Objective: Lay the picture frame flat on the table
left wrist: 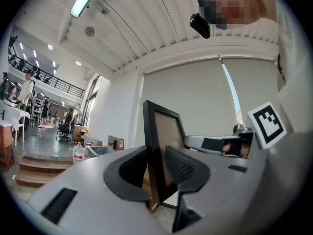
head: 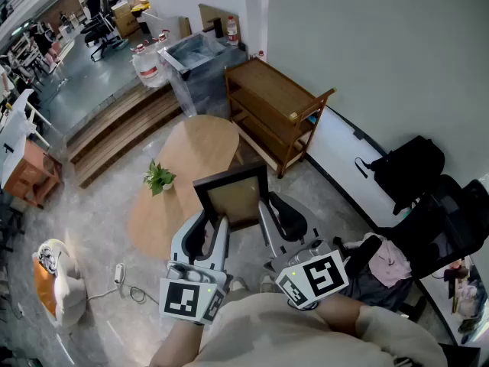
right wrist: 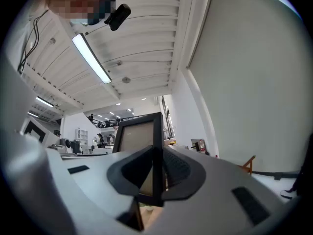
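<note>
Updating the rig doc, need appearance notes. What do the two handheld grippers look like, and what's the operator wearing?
They match. Left gripper and right gripper: light grey moulded bodies, two black rounded jaw pads with ribbed inner faces. Each carries a white cube with black square markers: left cube, right cube. No cables visible on them. The person wears a beige top.

Lower edge of picture frame (head: 233, 196) is hidden behind left gripper (head: 216, 219) and right gripper (head: 269, 202). Near edge of table (head: 191, 147) covered by frame. Bottle (head: 231, 30) label illegible.
</note>
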Tool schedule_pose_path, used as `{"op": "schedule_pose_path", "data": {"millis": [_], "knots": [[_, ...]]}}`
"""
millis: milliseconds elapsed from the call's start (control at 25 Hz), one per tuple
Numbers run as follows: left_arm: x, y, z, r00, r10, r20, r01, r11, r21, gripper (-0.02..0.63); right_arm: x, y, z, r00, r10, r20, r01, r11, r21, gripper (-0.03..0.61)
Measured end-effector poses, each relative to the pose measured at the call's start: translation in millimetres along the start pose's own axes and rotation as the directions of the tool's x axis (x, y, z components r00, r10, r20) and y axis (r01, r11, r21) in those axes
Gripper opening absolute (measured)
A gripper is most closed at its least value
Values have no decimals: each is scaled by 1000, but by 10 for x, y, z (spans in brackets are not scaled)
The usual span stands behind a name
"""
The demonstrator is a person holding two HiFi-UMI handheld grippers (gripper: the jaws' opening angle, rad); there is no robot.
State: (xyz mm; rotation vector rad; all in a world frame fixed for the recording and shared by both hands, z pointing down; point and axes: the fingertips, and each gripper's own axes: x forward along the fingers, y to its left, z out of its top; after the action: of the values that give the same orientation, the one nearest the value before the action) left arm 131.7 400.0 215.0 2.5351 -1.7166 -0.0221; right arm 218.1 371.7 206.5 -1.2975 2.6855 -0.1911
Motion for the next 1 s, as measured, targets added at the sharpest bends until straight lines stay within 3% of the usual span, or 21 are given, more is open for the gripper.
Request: {"op": "schedule_pose_path", "data": {"millis": [1000], "knots": [[351,12,-242,998,44,-44,-45,999,-7,114,168,-361,-243,998,52,-36,-50,997,60,49]]}}
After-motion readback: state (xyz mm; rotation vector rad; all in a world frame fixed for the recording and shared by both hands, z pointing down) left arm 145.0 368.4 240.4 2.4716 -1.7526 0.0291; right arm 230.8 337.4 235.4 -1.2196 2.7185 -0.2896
